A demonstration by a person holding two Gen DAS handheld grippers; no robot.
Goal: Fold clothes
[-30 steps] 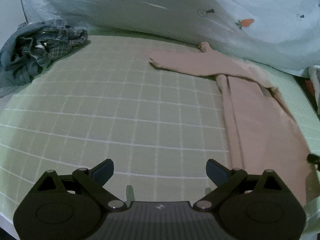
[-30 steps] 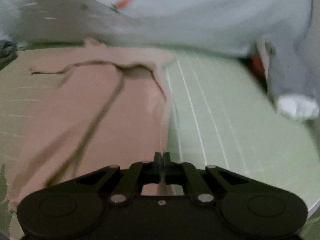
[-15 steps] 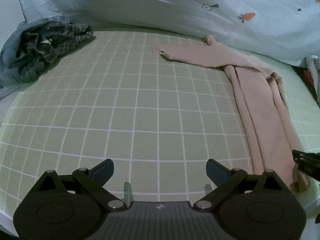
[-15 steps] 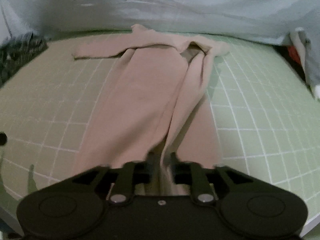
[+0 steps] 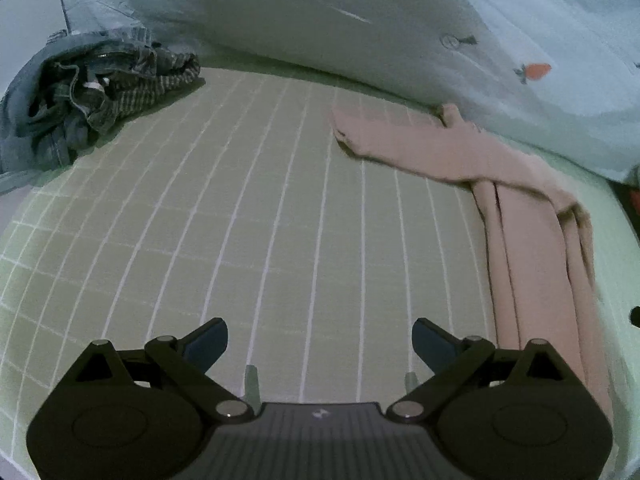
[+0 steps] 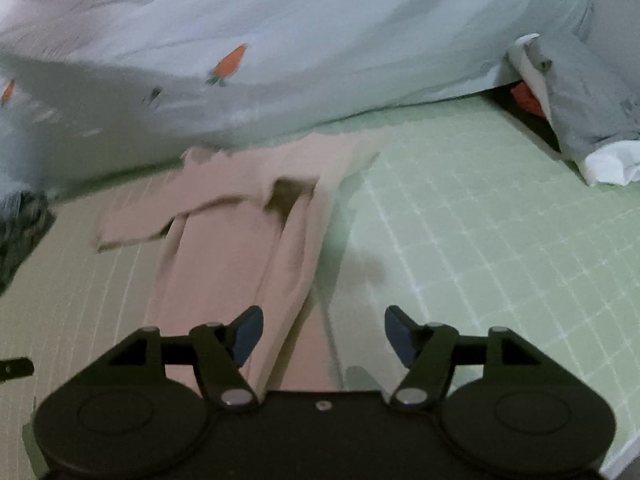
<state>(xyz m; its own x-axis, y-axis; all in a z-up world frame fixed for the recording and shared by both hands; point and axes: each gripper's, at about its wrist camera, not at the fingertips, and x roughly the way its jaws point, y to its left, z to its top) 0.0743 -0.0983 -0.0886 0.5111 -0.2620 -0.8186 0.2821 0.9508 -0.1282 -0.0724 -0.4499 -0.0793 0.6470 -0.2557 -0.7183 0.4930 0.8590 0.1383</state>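
Note:
A pink long-sleeved garment (image 5: 532, 248) lies on the green grid sheet (image 5: 240, 220), folded lengthwise into a narrow strip with one sleeve stretched to the left. In the right wrist view the garment (image 6: 240, 248) runs from the far quilt down under my right gripper (image 6: 324, 336), which is open and empty just above its right edge. My left gripper (image 5: 320, 344) is open and empty over bare sheet, left of the garment's lower end.
A crumpled pile of denim and plaid clothes (image 5: 80, 96) sits at the far left. A pale quilt with carrot prints (image 5: 400, 32) borders the far side. A grey-and-white bundle (image 6: 580, 120) and something red (image 6: 528, 96) lie at the far right.
My right gripper has opened and let go of the garment's edge, which now lies folded over the body. My left gripper stayed open and shifted slightly.

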